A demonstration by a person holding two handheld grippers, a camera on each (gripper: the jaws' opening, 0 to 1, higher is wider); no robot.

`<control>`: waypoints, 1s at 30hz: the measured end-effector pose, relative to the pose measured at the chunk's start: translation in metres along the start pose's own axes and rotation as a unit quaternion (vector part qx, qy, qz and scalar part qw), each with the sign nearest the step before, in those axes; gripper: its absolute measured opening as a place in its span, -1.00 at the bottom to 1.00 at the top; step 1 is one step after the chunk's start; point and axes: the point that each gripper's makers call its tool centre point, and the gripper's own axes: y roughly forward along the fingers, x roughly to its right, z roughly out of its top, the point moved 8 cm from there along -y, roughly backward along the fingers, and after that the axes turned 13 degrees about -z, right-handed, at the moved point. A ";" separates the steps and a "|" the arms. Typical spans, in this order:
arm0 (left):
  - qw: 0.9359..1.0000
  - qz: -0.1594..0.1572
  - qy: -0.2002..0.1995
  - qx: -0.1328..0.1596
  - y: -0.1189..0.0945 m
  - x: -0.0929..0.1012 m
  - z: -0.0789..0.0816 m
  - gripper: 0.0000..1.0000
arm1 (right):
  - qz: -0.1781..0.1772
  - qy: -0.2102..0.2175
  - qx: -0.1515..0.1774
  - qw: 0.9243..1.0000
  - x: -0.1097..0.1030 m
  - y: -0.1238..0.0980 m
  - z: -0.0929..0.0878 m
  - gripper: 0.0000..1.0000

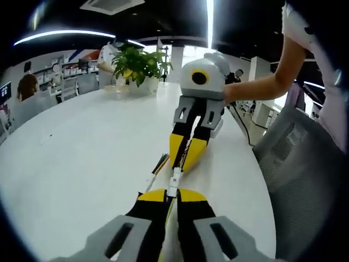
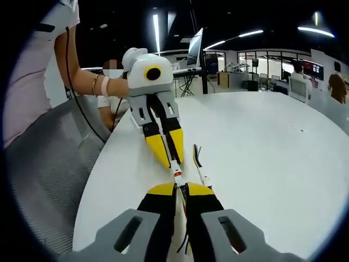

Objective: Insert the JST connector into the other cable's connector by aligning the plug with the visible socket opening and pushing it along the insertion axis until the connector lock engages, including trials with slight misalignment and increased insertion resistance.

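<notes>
Left gripper view: the left gripper (image 1: 172, 195), yellow-tipped with black and grey jaws, has its jaws pressed together on the white JST connector pair (image 1: 174, 180) and its thin coloured wires. Straight ahead, the right gripper (image 1: 186, 158) faces it tip to tip, its yellow jaw ends pinching the far end of the same small white connector pair. The joint sits between the two sets of tips, just above the white round table (image 1: 82, 164). A second loose cable with dark, green and orange wires (image 1: 159, 164) lies on the table just left of the joint. Farther off stands a green leafy potted plant (image 1: 139, 65), and a grey mesh office chair (image 1: 297, 164) is at the table's edge on the right. A person's bare forearm (image 1: 262, 84) reaches in to the right gripper.

In the right gripper view, the right gripper (image 2: 181, 189) is closed on the connector pair (image 2: 177, 176), with wires trailing back between its jaws. The left gripper (image 2: 170, 154) meets it from the upper left. The loose cable (image 2: 200, 166) lies just right of the joint.
</notes>
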 end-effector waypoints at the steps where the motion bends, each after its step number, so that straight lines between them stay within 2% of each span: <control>1: 1.000 0.000 0.000 -0.001 0.001 0.000 0.000 -1.00 | 0.000 0.000 0.000 1.000 0.001 0.001 0.000 -0.95; 11: 1.000 -0.003 0.004 -0.008 0.000 -0.002 -0.001 -1.00 | 0.004 0.009 0.004 1.000 0.001 0.004 0.001 -0.95; 17: 1.000 -0.003 0.000 -0.003 -0.001 -0.004 0.000 -1.00 | 0.004 0.012 0.008 1.000 0.002 0.005 0.003 -0.95; 30: 1.000 -0.005 0.025 -0.006 0.002 -0.005 0.006 -1.00 | 0.003 0.010 0.013 1.000 0.007 0.004 0.003 -0.96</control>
